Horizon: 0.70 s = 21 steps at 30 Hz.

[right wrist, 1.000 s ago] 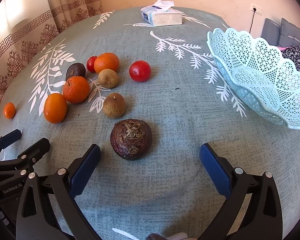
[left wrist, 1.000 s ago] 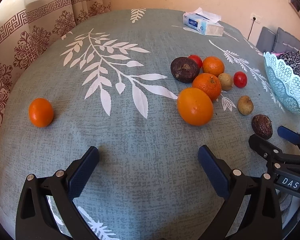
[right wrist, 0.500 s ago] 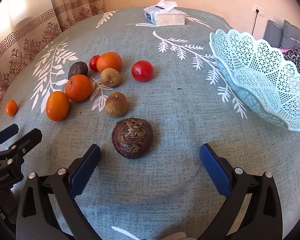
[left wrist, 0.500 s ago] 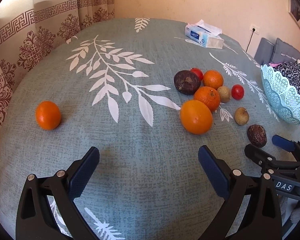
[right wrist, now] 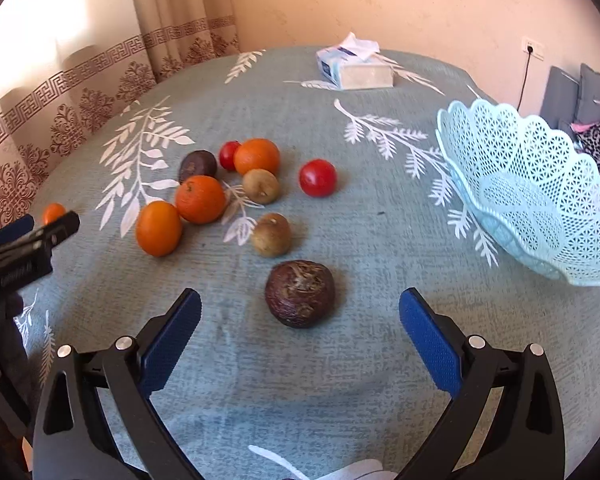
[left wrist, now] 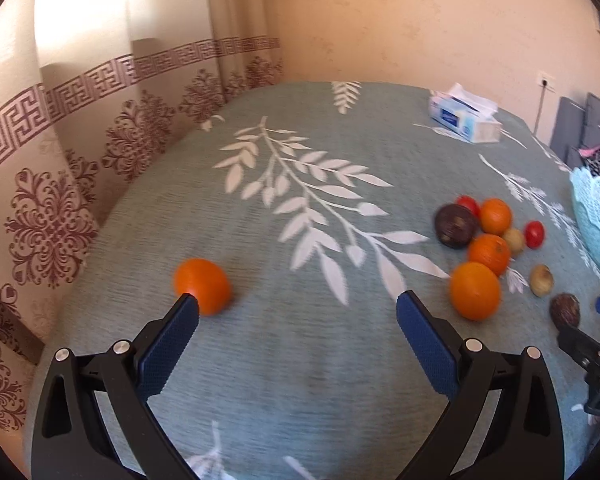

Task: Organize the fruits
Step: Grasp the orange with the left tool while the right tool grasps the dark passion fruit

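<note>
Several fruits lie on the teal leaf-print cloth. A lone small orange [left wrist: 202, 285] sits just beyond the left fingertip of my open left gripper [left wrist: 298, 308]. The cluster holds a large orange [left wrist: 475, 290], a second orange [right wrist: 200, 199], a dark fruit [left wrist: 455, 225], red tomatoes [right wrist: 317, 177] and brown fruits [right wrist: 271, 234]. A wrinkled dark fruit [right wrist: 299, 293] rests on the cloth just ahead of my open right gripper [right wrist: 300, 306], between the lines of its fingers. The light blue lattice basket [right wrist: 540, 196] stands empty at the right.
A tissue box [right wrist: 356, 66] sits at the far side of the table. Patterned curtains [left wrist: 80, 128] hang along the left edge. Grey cushions [right wrist: 576, 96] and patterned fabric lie beyond the basket. The left gripper's tip [right wrist: 32, 236] shows at the right wrist view's left edge.
My left gripper has swung left and tilted up, bringing the lone orange near its left fingertip. The right gripper has pulled back and turned a little left; the wrinkled fruit now appears further right.
</note>
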{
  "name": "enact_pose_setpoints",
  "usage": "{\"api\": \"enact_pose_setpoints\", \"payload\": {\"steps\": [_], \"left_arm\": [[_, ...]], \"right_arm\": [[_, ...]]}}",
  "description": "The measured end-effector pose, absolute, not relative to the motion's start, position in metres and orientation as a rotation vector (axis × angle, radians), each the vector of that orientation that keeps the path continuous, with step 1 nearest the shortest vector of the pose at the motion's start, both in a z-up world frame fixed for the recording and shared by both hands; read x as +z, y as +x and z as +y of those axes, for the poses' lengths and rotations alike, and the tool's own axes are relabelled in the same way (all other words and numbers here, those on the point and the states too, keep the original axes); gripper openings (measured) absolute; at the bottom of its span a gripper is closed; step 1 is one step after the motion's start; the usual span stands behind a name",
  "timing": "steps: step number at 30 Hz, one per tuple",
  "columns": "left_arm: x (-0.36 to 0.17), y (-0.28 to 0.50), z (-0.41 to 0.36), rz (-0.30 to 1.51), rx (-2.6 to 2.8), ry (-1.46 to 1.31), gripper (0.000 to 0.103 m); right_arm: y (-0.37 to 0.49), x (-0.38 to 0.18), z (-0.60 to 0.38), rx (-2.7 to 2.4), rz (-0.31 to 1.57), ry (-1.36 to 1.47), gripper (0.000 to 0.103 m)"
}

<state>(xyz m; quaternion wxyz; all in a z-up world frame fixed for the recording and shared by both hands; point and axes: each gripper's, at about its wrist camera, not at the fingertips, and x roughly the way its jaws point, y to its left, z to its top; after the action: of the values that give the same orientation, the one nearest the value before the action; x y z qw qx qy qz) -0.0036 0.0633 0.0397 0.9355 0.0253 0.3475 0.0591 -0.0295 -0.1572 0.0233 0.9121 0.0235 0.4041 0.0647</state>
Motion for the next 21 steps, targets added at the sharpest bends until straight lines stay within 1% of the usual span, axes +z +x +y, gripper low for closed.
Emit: {"api": "enact_pose_setpoints", "payload": {"steps": [6, 8, 10, 12, 13, 15, 18, 20, 21], "left_arm": [[0.045, -0.001, 0.099, 0.701, 0.185, 0.018, 0.098], [0.045, 0.001, 0.108, 0.711, 0.183, -0.001, 0.095], [0.042, 0.005, 0.116, 0.735, 0.171, -0.032, 0.086], [0.039, 0.009, 0.124, 0.759, 0.153, -0.068, 0.084], [0.036, 0.012, 0.126, 0.772, 0.154, -0.072, 0.081], [0.030, 0.016, 0.129, 0.800, 0.153, -0.086, 0.074], [0.021, 0.024, 0.133, 0.847, 0.135, -0.125, 0.060], [0.020, 0.026, 0.134, 0.849, 0.135, -0.133, 0.059], [0.020, 0.026, 0.134, 0.849, 0.132, -0.134, 0.056]], "right_arm": [[-0.031, 0.025, -0.155, 0.154, 0.830, 0.059, 0.101], [-0.030, 0.025, -0.155, 0.155, 0.830, 0.062, 0.100], [-0.031, 0.025, -0.156, 0.157, 0.829, 0.067, 0.100], [-0.031, 0.026, -0.156, 0.160, 0.829, 0.071, 0.100], [-0.031, 0.026, -0.156, 0.161, 0.830, 0.071, 0.100], [-0.031, 0.025, -0.156, 0.164, 0.830, 0.069, 0.096], [-0.031, 0.024, -0.156, 0.169, 0.838, 0.067, 0.090], [-0.030, 0.023, -0.156, 0.172, 0.844, 0.071, 0.087], [-0.029, 0.023, -0.157, 0.173, 0.845, 0.074, 0.086]]}}
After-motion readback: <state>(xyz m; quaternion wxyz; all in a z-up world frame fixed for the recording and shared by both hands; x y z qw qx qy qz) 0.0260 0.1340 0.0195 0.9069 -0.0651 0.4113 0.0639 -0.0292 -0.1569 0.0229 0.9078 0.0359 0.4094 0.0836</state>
